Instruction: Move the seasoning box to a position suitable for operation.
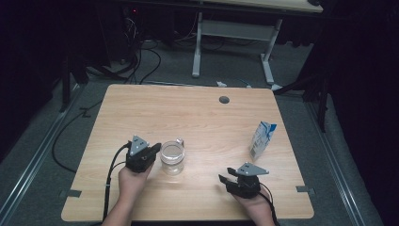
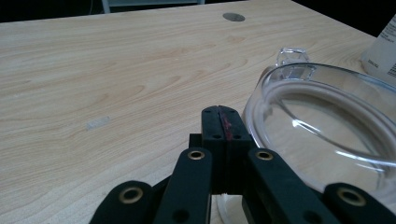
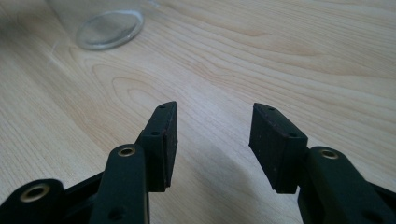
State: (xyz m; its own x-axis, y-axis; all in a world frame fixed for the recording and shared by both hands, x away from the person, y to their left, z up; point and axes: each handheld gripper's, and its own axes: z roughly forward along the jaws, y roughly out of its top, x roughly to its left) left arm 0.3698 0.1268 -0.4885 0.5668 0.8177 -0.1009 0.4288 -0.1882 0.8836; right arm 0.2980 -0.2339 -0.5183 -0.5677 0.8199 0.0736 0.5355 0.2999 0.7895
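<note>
Two hand-held grippers: our left hand-held gripper (image 1: 156,149), jaws closed, empty, just beside glass jar (image 1: 172,157), which sits to its right; right hand-held gripper (image 1: 225,174) agape, empty, farther off on counter (image 1: 188,113).

In the left gripper view, the glass jar (image 2: 327,135) runs off the right and bottom edges, and the carton (image 2: 384,49) beyond the glass jar is clipped to a corner, its print unreadable. In the right gripper view the jar's top is cut off.
</note>
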